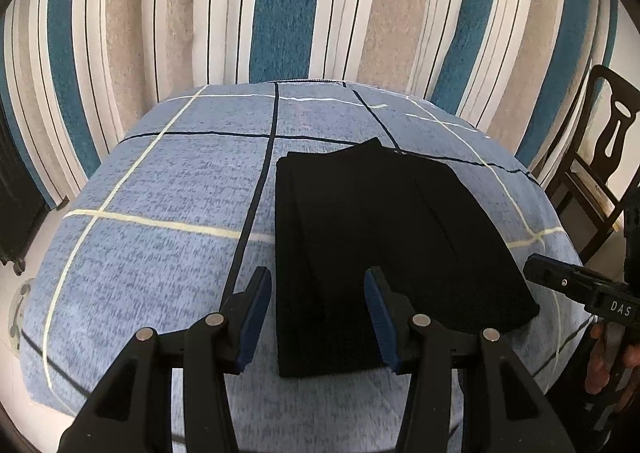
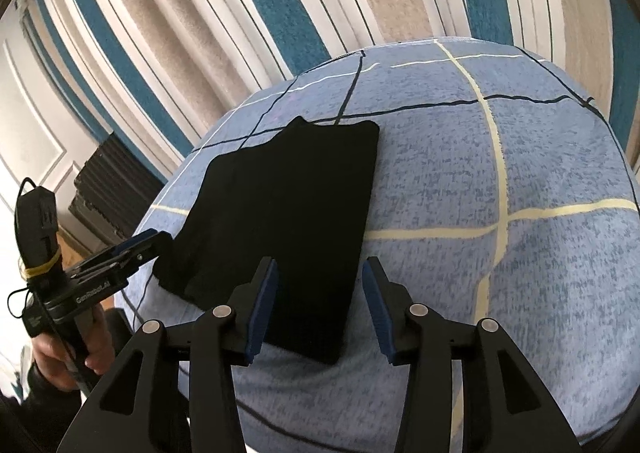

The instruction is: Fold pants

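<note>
The black pants (image 1: pixel 380 237) lie folded into a flat rectangle on the blue checked cloth (image 1: pixel 160 181); they also show in the right wrist view (image 2: pixel 288 213). My left gripper (image 1: pixel 318 317) is open and empty, above the near left end of the pants. My right gripper (image 2: pixel 320 305) is open and empty, above the near right corner. The right gripper (image 1: pixel 560 281) shows at the right edge of the left wrist view. The left gripper (image 2: pixel 136 245) shows by the pants' left edge in the right wrist view.
The cloth (image 2: pixel 500 173) covers a rounded surface. A striped blue, beige and white curtain (image 1: pixel 300 5) hangs behind. A dark wooden chair (image 1: pixel 600 157) stands at the right. A dark radiator-like object (image 2: pixel 112 189) stands at the left by a white wall.
</note>
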The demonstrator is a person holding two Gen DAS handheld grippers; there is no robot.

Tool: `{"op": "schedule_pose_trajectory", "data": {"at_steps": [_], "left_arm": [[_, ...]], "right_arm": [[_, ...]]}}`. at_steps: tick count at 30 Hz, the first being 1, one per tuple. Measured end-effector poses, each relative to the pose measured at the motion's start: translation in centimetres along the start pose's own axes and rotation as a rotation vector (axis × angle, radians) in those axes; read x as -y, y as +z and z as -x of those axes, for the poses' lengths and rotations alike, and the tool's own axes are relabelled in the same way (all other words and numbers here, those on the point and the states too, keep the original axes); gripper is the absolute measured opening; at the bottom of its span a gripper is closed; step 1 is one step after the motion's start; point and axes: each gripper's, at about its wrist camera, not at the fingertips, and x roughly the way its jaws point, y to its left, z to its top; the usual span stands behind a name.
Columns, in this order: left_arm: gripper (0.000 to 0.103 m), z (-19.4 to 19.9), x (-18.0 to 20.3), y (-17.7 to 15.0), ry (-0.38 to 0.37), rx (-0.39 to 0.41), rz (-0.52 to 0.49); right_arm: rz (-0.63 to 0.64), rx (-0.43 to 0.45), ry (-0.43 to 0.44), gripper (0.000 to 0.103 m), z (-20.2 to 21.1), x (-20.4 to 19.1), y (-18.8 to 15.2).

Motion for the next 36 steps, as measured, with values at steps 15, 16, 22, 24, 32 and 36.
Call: {"op": "schedule_pose_trajectory", "data": {"at_steps": [15, 16, 22, 24, 32, 36], "left_arm": [[0.057, -4.6, -1.4, 1.8, -0.062, -0.051, 0.07], [0.059, -4.9, -1.6, 1.9, -0.077, -0.054, 0.081], [0.063, -6.4, -3.3, 2.3, -0.176, -0.068, 0.166], [0.063, -6.6, -3.6, 2.1, -0.201, -0.069, 0.189], [0.063, -5.6, -3.3, 0.4, -0.261, -0.082, 0.225], [0.063, -6.0, -3.2, 0.7, -0.259, -0.091, 0.222]], "right_arm": [[-0.032, -0.039, 0.053, 0.045, -3.6, 1.7, 2.0], [-0.041, -0.04, 0.061, 0.045, -3.8, 1.9, 2.2], [-0.095, -0.039, 0.109, 0.045, -4.7, 2.9, 2.8], [-0.105, -0.034, 0.12, 0.045, -4.7, 3.0, 2.6], [-0.131, -0.055, 0.19, 0.045, -3.9, 2.9, 1.2], [-0.123, -0.066, 0.192, 0.046, -4.5, 2.8, 1.8]]}}
